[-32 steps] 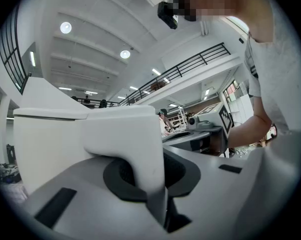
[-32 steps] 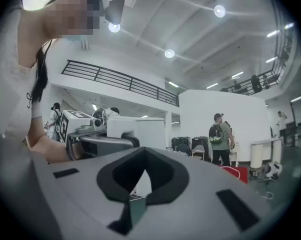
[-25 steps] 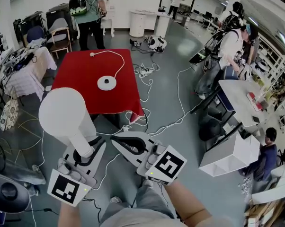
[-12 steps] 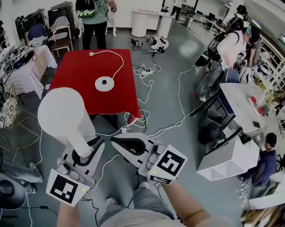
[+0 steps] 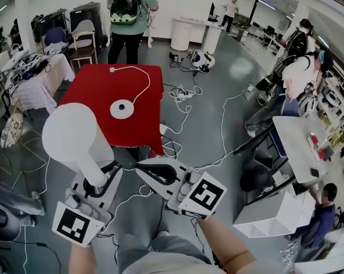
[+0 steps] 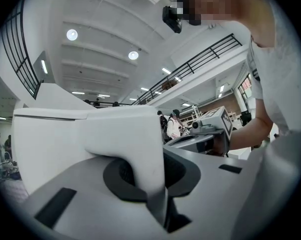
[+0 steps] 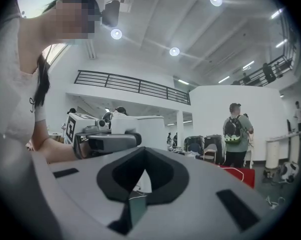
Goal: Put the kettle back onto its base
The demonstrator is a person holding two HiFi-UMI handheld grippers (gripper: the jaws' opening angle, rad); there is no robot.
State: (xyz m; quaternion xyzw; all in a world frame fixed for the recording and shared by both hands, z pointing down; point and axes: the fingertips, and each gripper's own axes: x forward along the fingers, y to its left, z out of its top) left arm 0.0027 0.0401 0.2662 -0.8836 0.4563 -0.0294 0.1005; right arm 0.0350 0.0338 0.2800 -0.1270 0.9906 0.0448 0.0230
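My left gripper (image 5: 100, 178) is shut on the handle of a white kettle (image 5: 75, 138), which it holds up over the floor at the lower left of the head view. In the left gripper view the kettle's handle (image 6: 135, 149) sits between the jaws and its body fills the left. The round white base (image 5: 122, 108) lies on the red table (image 5: 98, 90) ahead, its cord (image 5: 143, 81) running to the far edge. To the kettle's right, my right gripper (image 5: 146, 167) is shut and holds nothing (image 7: 140, 184).
Cables (image 5: 183, 96) trail over the grey floor to the right of the red table. A person with a backpack (image 5: 132, 10) stands behind it, next to a chair (image 5: 83, 41). A cluttered table (image 5: 29, 79) is at the left and white tables (image 5: 298, 141) at the right.
Both grippers and the kettle have come closer to the red table, which now sits lower and nearer in the head view. The grip on the handle is unchanged.
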